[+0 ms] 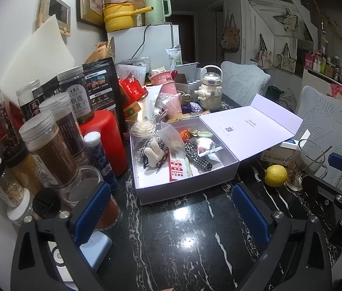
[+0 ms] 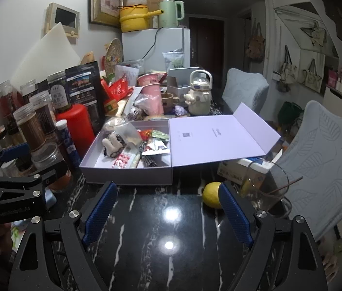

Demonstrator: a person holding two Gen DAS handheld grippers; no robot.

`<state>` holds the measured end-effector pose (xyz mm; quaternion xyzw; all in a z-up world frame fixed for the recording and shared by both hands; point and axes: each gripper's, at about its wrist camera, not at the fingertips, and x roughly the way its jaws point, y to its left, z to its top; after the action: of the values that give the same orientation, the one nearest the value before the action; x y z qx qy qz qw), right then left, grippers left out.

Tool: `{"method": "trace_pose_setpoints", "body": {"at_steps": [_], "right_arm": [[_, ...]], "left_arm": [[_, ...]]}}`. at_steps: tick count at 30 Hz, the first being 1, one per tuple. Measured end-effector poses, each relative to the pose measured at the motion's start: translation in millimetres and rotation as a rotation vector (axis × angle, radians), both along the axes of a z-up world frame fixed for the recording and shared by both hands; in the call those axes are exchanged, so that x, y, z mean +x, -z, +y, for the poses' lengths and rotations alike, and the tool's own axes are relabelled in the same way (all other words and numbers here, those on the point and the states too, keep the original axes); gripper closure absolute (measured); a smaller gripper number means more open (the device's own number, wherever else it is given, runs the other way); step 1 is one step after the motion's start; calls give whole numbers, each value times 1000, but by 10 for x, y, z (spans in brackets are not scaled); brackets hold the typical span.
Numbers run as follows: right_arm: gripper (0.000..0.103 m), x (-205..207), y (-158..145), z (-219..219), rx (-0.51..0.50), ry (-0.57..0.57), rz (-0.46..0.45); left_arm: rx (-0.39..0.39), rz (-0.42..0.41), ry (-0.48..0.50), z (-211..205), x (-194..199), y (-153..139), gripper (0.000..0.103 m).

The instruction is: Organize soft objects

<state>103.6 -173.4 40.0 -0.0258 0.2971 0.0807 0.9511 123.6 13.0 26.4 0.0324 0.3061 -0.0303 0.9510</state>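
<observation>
An open lavender box [image 1: 190,184] [image 2: 127,175] sits mid-table, its lid [image 1: 251,126] [image 2: 219,138] folded back to the right. Inside lie a small cream plush toy with glasses [image 1: 154,155] [image 2: 111,145], a black-and-white checked fabric piece [image 1: 195,155] [image 2: 147,158], a clear bag [image 1: 171,135] and several snack packets. My left gripper [image 1: 171,213] hovers open over the black marble table [image 1: 183,242] in front of the box, nothing between its blue pads. My right gripper [image 2: 168,215] is also open and empty, just short of the box's front wall.
Jars and bottles [image 1: 47,143] and a red canister [image 1: 105,140] crowd the left. A yellow lemon [image 1: 275,175] [image 2: 212,195], a glass with a stick [image 2: 263,186] and a carton stand right. Cups, packets and a cream kettle [image 1: 209,89] pile up behind the box. Chairs [image 2: 323,160] line the right edge.
</observation>
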Motion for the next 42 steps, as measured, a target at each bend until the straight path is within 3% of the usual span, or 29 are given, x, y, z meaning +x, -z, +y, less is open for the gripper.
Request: {"method": "trace_pose_setpoints", "body": {"at_steps": [42], "right_arm": [[17, 12, 42, -71, -6, 0, 17]], "left_arm": [[13, 25, 32, -96, -42, -5, 1]]}}
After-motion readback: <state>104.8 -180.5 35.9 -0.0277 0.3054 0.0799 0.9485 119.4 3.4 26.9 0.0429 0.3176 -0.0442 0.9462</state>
